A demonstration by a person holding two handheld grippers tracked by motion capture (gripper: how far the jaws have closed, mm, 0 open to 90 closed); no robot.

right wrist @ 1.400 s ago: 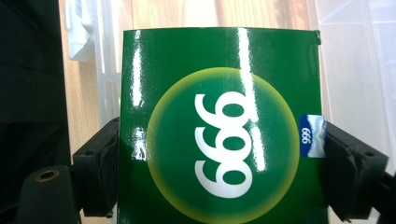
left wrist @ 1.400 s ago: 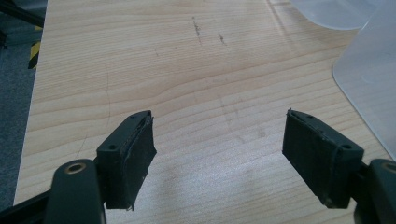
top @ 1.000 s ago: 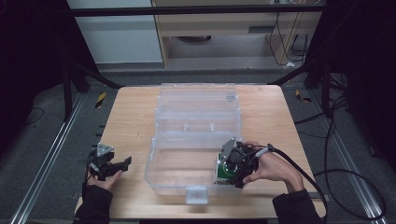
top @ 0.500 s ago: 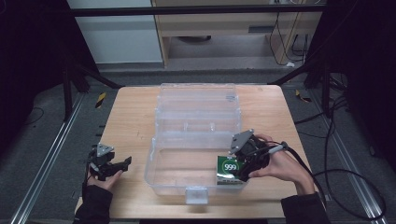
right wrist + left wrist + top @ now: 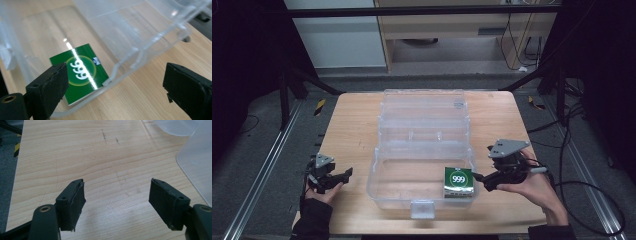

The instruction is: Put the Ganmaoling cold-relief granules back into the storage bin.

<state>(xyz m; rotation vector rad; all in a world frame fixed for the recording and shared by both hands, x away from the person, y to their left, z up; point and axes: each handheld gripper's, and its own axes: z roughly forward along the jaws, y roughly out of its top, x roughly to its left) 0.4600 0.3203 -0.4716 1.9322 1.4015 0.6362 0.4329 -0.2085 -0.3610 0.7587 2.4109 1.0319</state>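
The green packet (image 5: 458, 182) marked 999 lies flat in the lower right corner of the clear plastic box (image 5: 422, 150) at the centre of the high view, so the placing step looks done. The right gripper (image 5: 479, 180) sits just beside the box's right wall, jaws wide apart and empty. The left gripper (image 5: 343, 177), at lower left over bare tabletop (image 5: 75, 157), is likewise spread wide with nothing between its jaws; the next move probably calls for closing the lid or fetching another item.
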